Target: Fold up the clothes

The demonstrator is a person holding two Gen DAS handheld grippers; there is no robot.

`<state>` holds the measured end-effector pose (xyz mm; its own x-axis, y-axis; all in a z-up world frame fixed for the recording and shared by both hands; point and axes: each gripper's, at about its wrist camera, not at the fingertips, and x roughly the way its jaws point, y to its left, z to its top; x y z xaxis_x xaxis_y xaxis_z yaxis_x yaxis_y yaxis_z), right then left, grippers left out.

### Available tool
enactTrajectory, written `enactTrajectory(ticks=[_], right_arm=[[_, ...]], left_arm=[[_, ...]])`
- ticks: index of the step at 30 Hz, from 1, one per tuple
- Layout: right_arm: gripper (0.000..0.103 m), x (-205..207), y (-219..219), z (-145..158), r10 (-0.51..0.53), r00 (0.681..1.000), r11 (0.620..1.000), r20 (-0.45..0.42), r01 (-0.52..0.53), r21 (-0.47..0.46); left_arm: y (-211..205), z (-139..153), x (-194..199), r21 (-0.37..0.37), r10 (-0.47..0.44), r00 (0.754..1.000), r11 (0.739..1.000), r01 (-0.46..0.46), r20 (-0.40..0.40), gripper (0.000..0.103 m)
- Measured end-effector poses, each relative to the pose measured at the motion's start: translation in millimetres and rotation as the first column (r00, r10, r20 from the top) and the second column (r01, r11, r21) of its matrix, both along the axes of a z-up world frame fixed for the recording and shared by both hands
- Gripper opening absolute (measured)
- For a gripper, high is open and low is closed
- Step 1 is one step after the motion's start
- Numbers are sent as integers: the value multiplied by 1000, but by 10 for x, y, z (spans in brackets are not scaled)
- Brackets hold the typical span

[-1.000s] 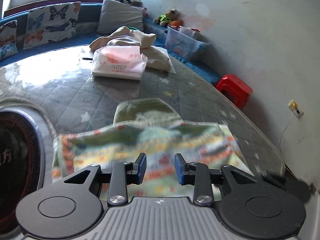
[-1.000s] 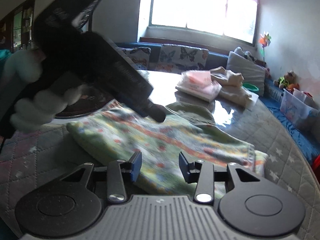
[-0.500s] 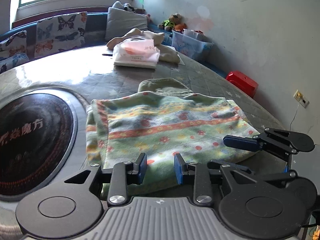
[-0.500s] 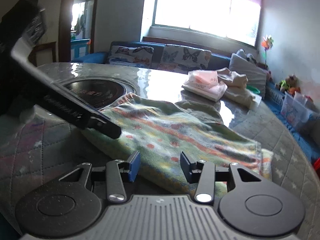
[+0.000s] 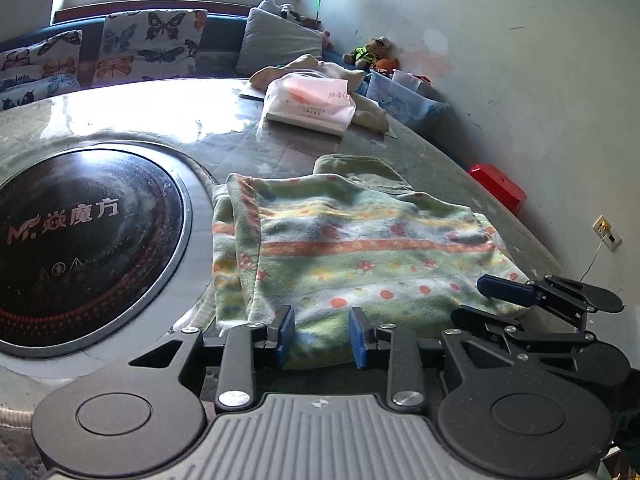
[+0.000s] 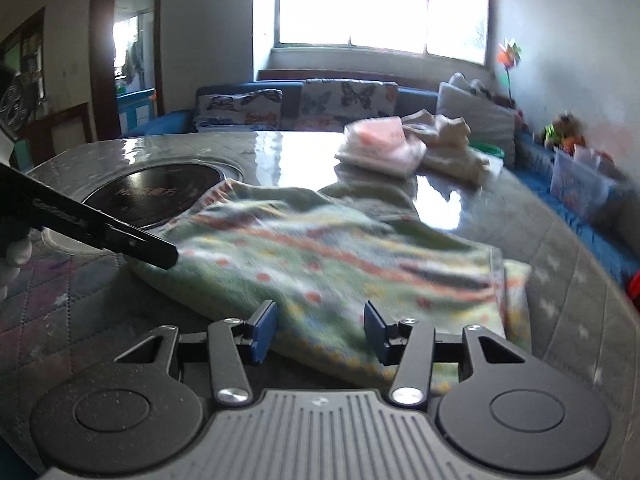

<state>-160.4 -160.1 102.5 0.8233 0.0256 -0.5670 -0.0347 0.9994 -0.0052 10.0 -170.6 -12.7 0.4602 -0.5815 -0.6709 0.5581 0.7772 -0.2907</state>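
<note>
A folded green fleece garment point(image 5: 360, 248) with orange and yellow stripes lies on the round table, with a plain green piece point(image 5: 360, 170) sticking out behind it. It also shows in the right wrist view point(image 6: 320, 256). My left gripper point(image 5: 320, 336) is open and empty at its near edge. My right gripper point(image 6: 318, 330) is open and empty at the garment's near right corner; it shows in the left wrist view point(image 5: 492, 300). The left gripper's finger point(image 6: 148, 246) touches the garment's left edge.
A black induction hob point(image 5: 80, 232) is set in the table left of the garment. A pink-and-white packet point(image 5: 310, 102) and beige clothes point(image 6: 448, 144) lie at the far side. A sofa with butterfly cushions point(image 5: 148, 48), a clear bin point(image 5: 404, 96) and a red stool point(image 5: 498, 186) stand beyond.
Both grippers have drawn back from over the garment to its near edge, both open. The garment lies folded and flat on the table.
</note>
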Motion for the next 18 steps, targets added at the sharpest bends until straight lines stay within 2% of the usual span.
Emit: enactTrajectory(ticks=[5, 11, 15, 18], right_arm=[[49, -89, -138, 63, -51, 998, 998, 23, 50, 41], [49, -222, -484, -63, -169, 986, 980, 6, 168, 111], [48, -301, -623, -16, -203, 979, 965, 17, 198, 170], [47, -324, -654, -34, -216, 976, 963, 19, 210, 170]], left_arm=[[24, 25, 23, -14, 6, 1000, 1000, -6, -10, 32], [38, -7, 27, -14, 7, 1000, 1000, -8, -19, 33], [40, -6, 38, -16, 9, 1000, 1000, -10, -27, 33], [42, -10, 41, -17, 9, 1000, 1000, -9, -28, 33]])
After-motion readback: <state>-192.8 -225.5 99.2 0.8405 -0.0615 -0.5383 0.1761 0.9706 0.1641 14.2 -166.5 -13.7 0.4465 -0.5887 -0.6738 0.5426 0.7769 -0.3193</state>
